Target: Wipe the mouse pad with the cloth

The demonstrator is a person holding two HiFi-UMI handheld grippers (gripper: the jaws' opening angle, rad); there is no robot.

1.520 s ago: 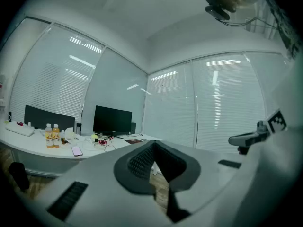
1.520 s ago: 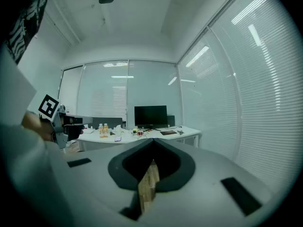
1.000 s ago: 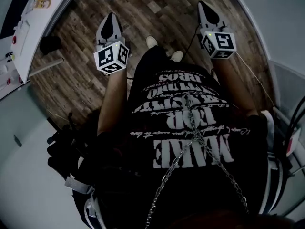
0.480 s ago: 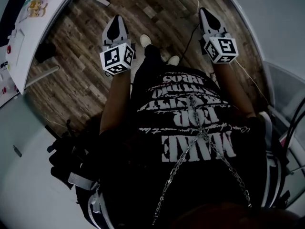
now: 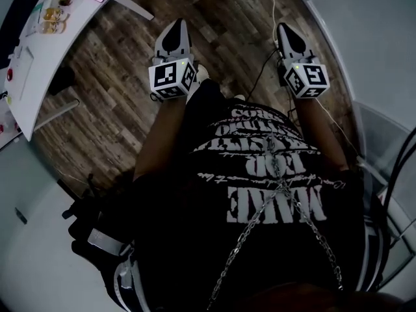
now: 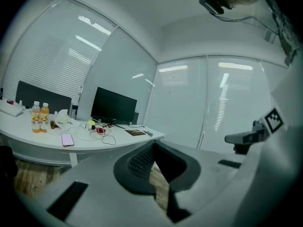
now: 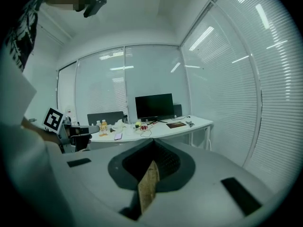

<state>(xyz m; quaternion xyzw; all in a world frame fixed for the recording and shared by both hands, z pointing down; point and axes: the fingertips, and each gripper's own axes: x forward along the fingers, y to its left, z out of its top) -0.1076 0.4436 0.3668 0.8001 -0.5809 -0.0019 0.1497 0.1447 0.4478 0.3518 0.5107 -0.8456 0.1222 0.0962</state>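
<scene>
- Open floor [image 5: 117, 103] lies between the worktop [image 5: 39, 67] edge and the glass wall [image 5: 370, 38].
- Both arms reach forward; the left tool [image 5: 175, 30] and right tool [image 5: 286, 31] are closed and empty.

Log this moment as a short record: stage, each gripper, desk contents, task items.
stage: grippers held over the floor, away from the desk; no wiping under way
left gripper: shut, nothing between jaws
right gripper: shut, nothing between jaws
desk: white; holds monitor, two bottles, pink phone, cables
cloth: not made out
mouse pad: not made out
</scene>
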